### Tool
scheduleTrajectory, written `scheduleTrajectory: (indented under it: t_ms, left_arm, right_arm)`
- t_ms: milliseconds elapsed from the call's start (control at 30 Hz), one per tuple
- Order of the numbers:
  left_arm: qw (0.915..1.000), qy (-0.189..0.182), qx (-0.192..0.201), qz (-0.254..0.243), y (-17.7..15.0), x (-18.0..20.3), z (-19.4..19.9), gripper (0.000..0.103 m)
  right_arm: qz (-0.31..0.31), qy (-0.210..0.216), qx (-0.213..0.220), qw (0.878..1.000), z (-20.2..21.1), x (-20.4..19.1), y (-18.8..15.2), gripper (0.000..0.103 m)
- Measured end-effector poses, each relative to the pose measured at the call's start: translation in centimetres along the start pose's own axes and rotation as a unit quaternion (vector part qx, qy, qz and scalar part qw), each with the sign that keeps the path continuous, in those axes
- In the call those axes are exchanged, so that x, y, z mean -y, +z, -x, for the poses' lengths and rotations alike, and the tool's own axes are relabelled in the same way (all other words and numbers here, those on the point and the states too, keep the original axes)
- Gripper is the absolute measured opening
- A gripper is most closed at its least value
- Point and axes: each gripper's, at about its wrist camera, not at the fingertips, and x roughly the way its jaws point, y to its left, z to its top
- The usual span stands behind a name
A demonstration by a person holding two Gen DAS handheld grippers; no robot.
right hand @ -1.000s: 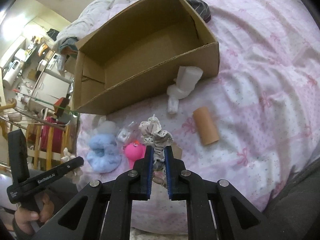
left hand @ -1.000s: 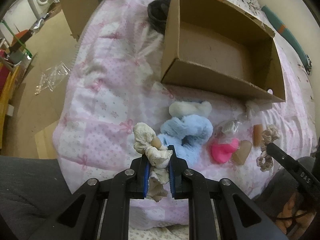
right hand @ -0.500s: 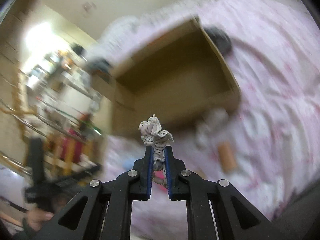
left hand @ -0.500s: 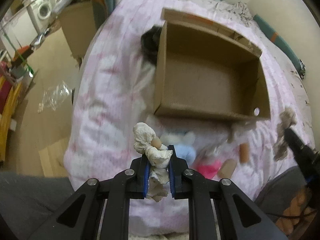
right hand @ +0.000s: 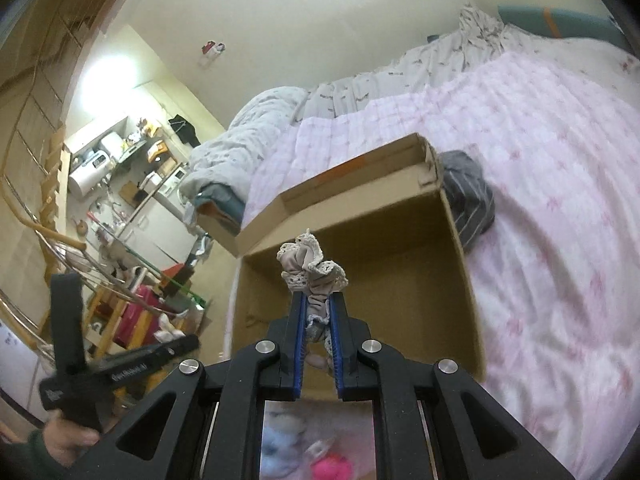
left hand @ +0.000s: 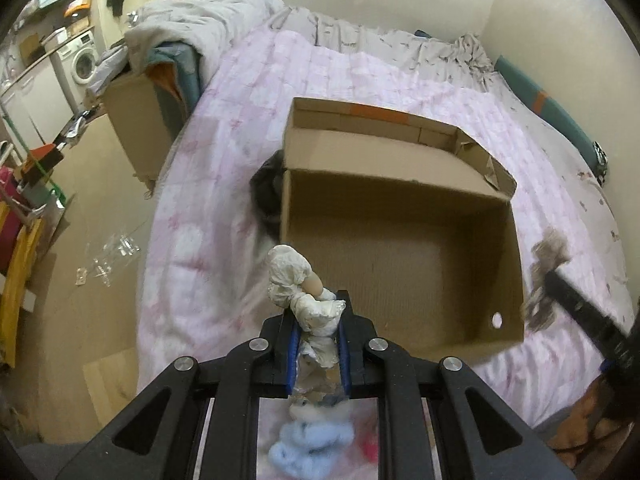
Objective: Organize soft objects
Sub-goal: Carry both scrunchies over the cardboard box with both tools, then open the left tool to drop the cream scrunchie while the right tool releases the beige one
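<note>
The left claw (left hand: pixel 318 344) grips a crumpled cream-white fabric scrunchie (left hand: pixel 298 288), its length running up past the fingertips. The right claw (right hand: pixel 318 334) clamps a beige lace-trimmed scrunchie (right hand: pixel 312 268) likewise. Just ahead of both, an open brown cardboard box (left hand: pixel 404 192) sits on the pink patterned bed quilt (left hand: pixel 224 168), its inside bare.

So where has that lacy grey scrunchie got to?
The lacy grey scrunchie is clamped in the right gripper, held up in front of the open cardboard box on the pink bed.
</note>
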Motion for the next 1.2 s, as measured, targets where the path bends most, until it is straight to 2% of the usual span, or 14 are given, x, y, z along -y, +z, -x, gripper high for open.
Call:
scheduleTrajectory:
  t_ms: [133, 367, 833, 1033, 1200]
  left_arm:
    - [0.9997, -0.022, -0.012, 0.006, 0.9, 1.0, -2.2, 0.015]
    - [0.999, -0.033, -0.031, 0.001, 0.9, 3.0, -5.3, 0.015]
    - [0.9975, 0.01, -0.061, -0.035, -0.7, 4.9, -9.7, 0.015]
    - [0.9968, 0.016, -0.07, -0.033, -1.3, 5.0, -10.6, 0.016]
    - [0.997, 0.021, -0.068, -0.031, -1.3, 5.0, -11.0, 0.023]
  right_arm:
    - [-0.012, -0.002, -0.022, 1.0, -2.3, 1.7, 0.0, 0.013]
    - [-0.043, -0.013, -0.089, 0.995, -6.3, 3.8, -1.4, 0.013]
    - [-0.023, -0.04, -0.136, 0.99, -8.8, 3.4, -2.2, 0.013]
    - [-0.017, -0.055, -0.15, 0.987, -9.4, 3.2, -2.5, 0.013]
    - [-0.017, -0.059, -0.152, 0.986, -9.8, 3.3, -2.5, 0.013]
